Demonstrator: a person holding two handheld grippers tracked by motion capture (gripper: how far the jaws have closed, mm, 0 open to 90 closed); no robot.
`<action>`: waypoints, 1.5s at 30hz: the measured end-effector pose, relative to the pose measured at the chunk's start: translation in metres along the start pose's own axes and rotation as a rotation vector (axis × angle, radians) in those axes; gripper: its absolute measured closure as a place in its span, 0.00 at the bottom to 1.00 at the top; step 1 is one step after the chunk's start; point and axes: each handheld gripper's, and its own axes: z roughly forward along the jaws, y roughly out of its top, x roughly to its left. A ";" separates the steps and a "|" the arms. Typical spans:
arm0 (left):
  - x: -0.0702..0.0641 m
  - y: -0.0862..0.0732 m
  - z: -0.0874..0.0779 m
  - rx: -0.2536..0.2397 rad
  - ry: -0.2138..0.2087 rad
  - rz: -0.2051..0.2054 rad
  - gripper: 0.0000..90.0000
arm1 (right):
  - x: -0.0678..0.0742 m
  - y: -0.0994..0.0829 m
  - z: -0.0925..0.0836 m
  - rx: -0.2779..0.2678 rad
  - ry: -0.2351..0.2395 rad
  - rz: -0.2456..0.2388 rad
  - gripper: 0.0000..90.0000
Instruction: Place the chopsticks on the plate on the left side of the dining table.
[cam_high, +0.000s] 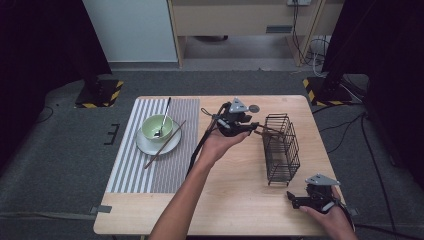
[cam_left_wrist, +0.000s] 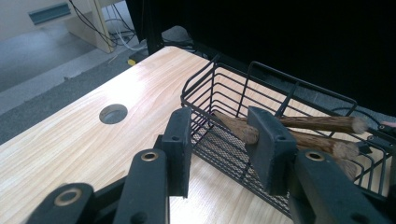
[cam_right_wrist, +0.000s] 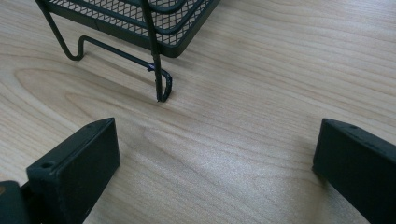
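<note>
A black wire basket stands on the right half of the wooden table, and several brown wooden sticks lie inside it. In the high view one stick pokes out of its near-left top. My left gripper hovers at the basket's left rim. In the left gripper view the left gripper has a gap between its jaws, with a stick's tip seen through the wire behind them; the pads press on nothing. My right gripper rests at the table's front right, and in the right gripper view the right gripper is open wide over bare wood before the basket's foot.
On a striped placemat at the left sit a white plate and a green bowl with a spoon. A long chopstick leans across the plate. A round hole lies in the table behind the left gripper.
</note>
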 end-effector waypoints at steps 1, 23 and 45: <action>0.000 0.000 0.001 0.005 0.001 0.003 0.68 | 0.000 0.000 0.000 0.000 0.000 0.000 0.01; -0.002 0.003 0.012 0.025 -0.013 0.017 0.82 | 0.000 0.000 0.000 -0.002 0.004 -0.008 0.01; -0.011 0.000 0.009 0.015 -0.012 0.018 0.93 | 0.000 0.000 0.000 -0.002 0.005 -0.009 0.01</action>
